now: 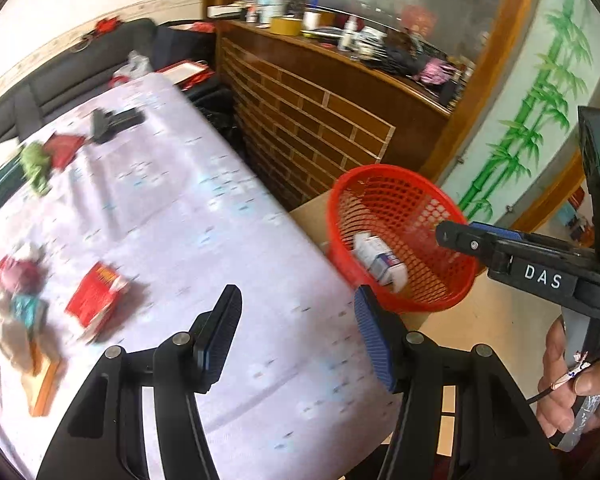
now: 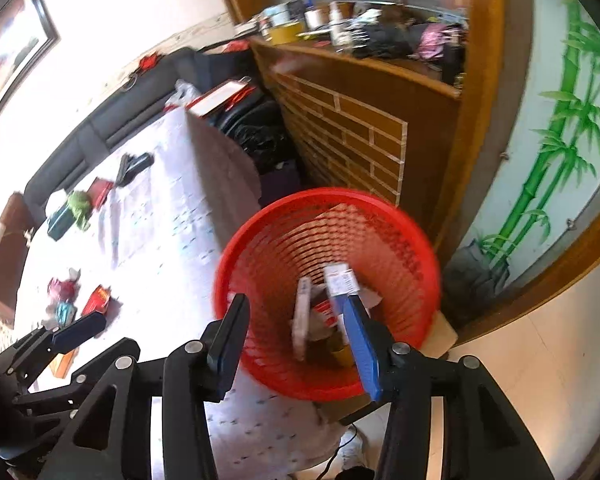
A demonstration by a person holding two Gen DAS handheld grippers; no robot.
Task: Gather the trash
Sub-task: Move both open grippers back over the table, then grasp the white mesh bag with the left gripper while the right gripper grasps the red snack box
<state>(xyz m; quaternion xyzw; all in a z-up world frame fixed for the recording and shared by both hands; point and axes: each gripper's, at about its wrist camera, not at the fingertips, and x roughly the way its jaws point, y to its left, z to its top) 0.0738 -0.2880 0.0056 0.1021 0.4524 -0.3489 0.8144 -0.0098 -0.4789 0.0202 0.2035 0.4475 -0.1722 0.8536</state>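
- Left wrist view. Left gripper (image 1: 296,336): jaws apart, nothing between the pads; it hangs over the near edge of the table (image 1: 204,208), which is covered in a pale cloth.
- Basket (image 1: 400,236), red mesh, stands on a cardboard box (image 1: 312,216) just off the table's right edge, up and to the right of the left fingers. A white carton (image 1: 380,260) lies in it.
- Right gripper (image 1: 472,240) reaches in from the right, its tip over the basket rim; the hand (image 1: 568,376) holding it shows at the lower right.
- Trash left on the table: red packet (image 1: 96,300), up and to the left of the left fingers, long axis slanting from lower left to upper right; a blurred heap of wrappers (image 1: 18,304) further left; green scrap (image 1: 36,168) and dark tool (image 1: 112,120) at the far end.
- Right wrist view. Right gripper (image 2: 296,340): jaws apart, gripping nothing; it points down into the basket (image 2: 328,288).
- A white box (image 2: 340,278) sits at the tip of the blue pad, blurred, apparently loose inside the basket; whether it touches the pad cannot be told. More cartons lie below it.
- Left gripper (image 2: 78,332) at the lower left, over the table.
- Judgement: the red packet (image 2: 98,300) lies on the left side, much nearer the left gripper; that hand suits the next pick.
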